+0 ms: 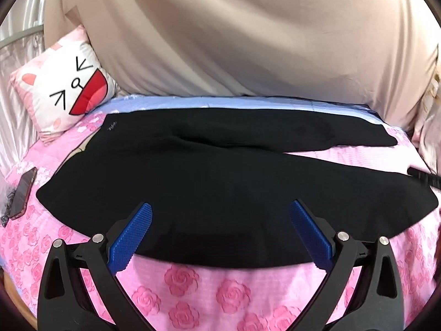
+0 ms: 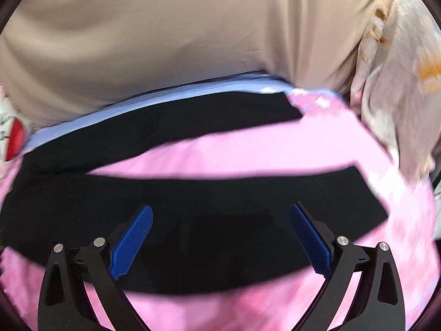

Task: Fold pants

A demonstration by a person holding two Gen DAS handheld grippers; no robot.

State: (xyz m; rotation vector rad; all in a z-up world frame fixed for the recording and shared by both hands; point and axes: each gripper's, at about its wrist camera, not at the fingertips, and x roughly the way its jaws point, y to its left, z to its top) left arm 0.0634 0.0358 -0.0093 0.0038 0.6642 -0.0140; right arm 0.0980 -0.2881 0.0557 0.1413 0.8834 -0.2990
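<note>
Black pants (image 1: 193, 171) lie spread flat across a pink rose-print bed cover (image 1: 193, 289), waist to the left, the two legs running right and splitting apart. My left gripper (image 1: 220, 209) is open and empty, its blue pads over the near edge of the pants' upper part. In the right wrist view the two legs (image 2: 220, 215) show with pink cover between them. My right gripper (image 2: 220, 209) is open and empty above the near leg. The right wrist view is blurred. A black part of the other gripper (image 1: 424, 179) shows at the right edge of the left wrist view.
A cat-face cushion (image 1: 66, 88) leans at the back left. A phone (image 1: 23, 193) and a dark small item lie at the left bed edge. A large beige quilt (image 1: 248, 33) is piled behind the pants. Pale floral fabric (image 2: 399, 82) hangs at the right.
</note>
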